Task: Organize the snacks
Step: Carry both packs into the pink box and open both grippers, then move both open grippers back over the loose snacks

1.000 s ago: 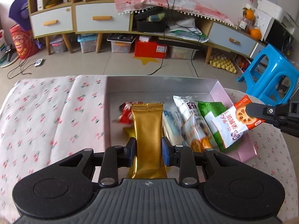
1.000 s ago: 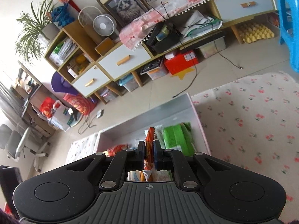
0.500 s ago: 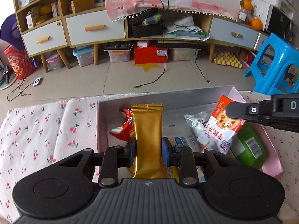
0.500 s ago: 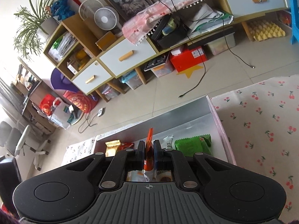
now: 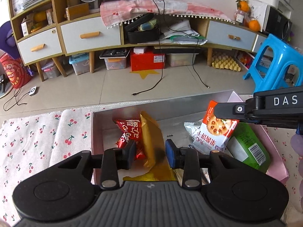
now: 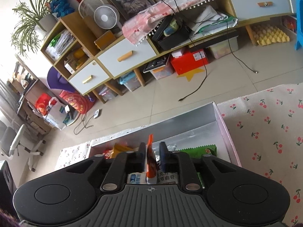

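A shallow pink box with a silver inside (image 5: 189, 104) sits on the cherry-print cloth and holds several snack packs. My left gripper (image 5: 150, 152) is open over the box; a gold packet (image 5: 152, 141) leans loose between its pads, next to a red packet (image 5: 130, 130). My right gripper (image 6: 152, 152) has opened a little; an orange-and-white biscuit pack (image 6: 150, 158) still stands between its pads, touching the left one. In the left wrist view that pack (image 5: 215, 130) hangs under the right gripper's finger above a green pack (image 5: 246, 147).
The cherry-print cloth (image 5: 37, 138) covers the table left of the box and also to its right (image 6: 265, 132). A blue plastic stool (image 5: 272, 64) stands beyond the table's right side. A low cabinet with drawers (image 5: 90, 36) lines the far wall.
My left gripper has opened and let go of the gold packet, which tilted into the box. My right gripper's jaws have parted around the biscuit pack. Both grippers moved farther over the box.
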Tool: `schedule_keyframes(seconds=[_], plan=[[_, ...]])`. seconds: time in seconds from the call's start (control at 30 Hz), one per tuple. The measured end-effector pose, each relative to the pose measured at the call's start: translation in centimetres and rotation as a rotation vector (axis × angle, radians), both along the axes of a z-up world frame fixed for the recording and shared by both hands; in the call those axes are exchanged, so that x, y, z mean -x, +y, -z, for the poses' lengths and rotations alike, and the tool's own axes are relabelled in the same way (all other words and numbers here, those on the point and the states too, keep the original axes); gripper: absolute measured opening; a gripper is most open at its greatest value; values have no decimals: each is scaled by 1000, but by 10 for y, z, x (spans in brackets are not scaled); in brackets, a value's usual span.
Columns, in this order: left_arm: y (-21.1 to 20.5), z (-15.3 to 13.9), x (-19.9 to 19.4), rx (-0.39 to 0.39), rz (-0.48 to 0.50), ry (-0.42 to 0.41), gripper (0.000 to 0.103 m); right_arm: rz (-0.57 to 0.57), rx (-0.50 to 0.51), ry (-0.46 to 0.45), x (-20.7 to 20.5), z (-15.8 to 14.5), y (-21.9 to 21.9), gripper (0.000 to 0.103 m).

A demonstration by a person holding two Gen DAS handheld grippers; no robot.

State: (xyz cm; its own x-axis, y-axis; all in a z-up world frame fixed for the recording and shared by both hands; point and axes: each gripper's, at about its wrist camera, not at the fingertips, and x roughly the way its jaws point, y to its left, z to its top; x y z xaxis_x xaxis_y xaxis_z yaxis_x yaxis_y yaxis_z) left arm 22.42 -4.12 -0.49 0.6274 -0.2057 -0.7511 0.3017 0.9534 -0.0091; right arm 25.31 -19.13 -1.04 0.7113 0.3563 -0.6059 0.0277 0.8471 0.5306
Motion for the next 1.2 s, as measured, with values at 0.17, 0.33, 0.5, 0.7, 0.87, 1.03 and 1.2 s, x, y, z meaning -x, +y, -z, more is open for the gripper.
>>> schedule_keyframes(seconds=[0.17,0.33,0.5,0.7,0.87,1.03,1.2], plan=[[0,0,0,9,-11,10,48,16,29,-7,3,-4,-1,51],[1,-2,4,20,-19,14,57,19,23,-6,7,-8,-5,54],[0,-8,9,24,-20,12,62,21,30,-2,15,-13,-8,55],[3,-15,22,33,-21,11,71,21,44,-8,32,-23,-11,67],[7,-19,36,44,-31,25,76,15,73,7,49,-30,-10,73],[13,-24,53,51,-43,37,86,-7,113,20,71,-37,-8,77],[20,-30,78,36,-48,41,94,-25,152,27,102,-40,-8,85]])
